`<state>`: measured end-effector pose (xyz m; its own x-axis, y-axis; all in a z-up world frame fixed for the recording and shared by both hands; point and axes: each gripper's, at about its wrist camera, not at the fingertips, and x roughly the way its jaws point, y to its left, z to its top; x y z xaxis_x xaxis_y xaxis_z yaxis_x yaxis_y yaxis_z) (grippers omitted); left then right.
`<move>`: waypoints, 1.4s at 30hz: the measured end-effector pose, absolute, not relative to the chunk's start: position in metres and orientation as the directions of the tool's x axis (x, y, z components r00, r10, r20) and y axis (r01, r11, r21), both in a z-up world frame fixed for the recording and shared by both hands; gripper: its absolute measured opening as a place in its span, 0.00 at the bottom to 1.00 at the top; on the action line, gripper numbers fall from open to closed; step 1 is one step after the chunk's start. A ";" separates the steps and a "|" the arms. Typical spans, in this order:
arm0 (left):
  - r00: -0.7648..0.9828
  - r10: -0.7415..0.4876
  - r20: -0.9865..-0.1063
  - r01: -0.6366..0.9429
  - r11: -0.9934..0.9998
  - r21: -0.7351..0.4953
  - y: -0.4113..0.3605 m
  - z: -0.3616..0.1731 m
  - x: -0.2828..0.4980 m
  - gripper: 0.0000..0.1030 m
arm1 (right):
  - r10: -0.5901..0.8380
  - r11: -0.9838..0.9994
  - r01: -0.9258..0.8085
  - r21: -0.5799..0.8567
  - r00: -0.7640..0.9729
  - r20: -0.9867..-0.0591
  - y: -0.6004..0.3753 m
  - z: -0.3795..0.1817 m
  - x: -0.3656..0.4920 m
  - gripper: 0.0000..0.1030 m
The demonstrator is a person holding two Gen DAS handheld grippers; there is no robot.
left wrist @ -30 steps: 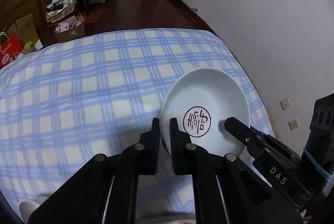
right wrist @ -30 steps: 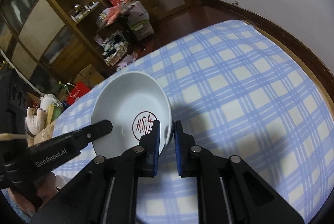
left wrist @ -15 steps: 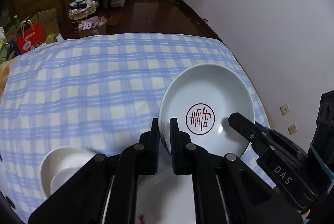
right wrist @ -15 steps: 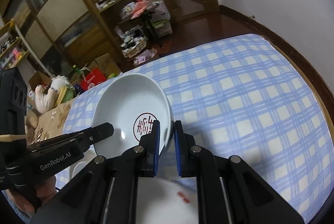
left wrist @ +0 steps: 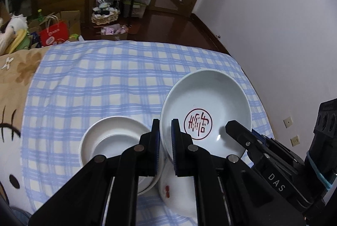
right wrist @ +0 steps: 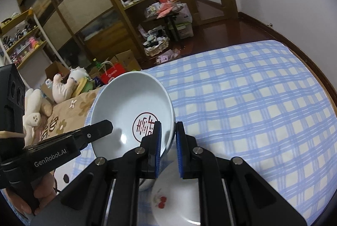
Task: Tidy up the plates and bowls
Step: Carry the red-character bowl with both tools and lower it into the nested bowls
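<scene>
since a second ago i have carried the stamped bowl back over the checked sheet, and dishes that were out of sight have come into view under it.

left wrist view: my left gripper is pinched narrow on the near rim of the stamped bowl, one pad inside and one outside. the bowl hangs clear of the bed, tilted so its red seal faces me. my right gripper comes in from the right and grips the opposite rim. below and to the left sits a stack of white bowls, nested, resting on the sheet. just beside it, under my fingers, lies a white plate with a small red mark.

right wrist view: the right gripper is likewise nearly closed on the bowl's rim, the wall clamped between its blue pads. the left gripper reaches in from the left, held by a hand. the white plate lies directly under the bowl.

as i judge it, some sorting is done: bowls are already nested and a plate is set apart. this bowl has yet to be set down, probably on the bowl stack. whether more dishes wait elsewhere i cannot tell.
</scene>
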<state>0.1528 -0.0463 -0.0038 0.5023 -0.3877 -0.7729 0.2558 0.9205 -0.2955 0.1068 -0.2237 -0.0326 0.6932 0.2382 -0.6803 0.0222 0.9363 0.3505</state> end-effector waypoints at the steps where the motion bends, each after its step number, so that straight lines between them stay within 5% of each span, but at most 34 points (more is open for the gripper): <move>1: 0.508 -0.382 -0.772 0.254 0.923 -0.290 -0.043 -0.004 0.150 0.08 | 0.235 0.940 0.016 0.341 0.694 -0.680 -0.219 -0.032 0.104 0.14; 42: 0.525 -0.301 -0.796 0.157 0.954 -0.257 0.032 -0.083 0.142 0.10 | 0.270 0.952 -0.046 0.304 0.597 -0.756 -0.138 -0.108 0.113 0.15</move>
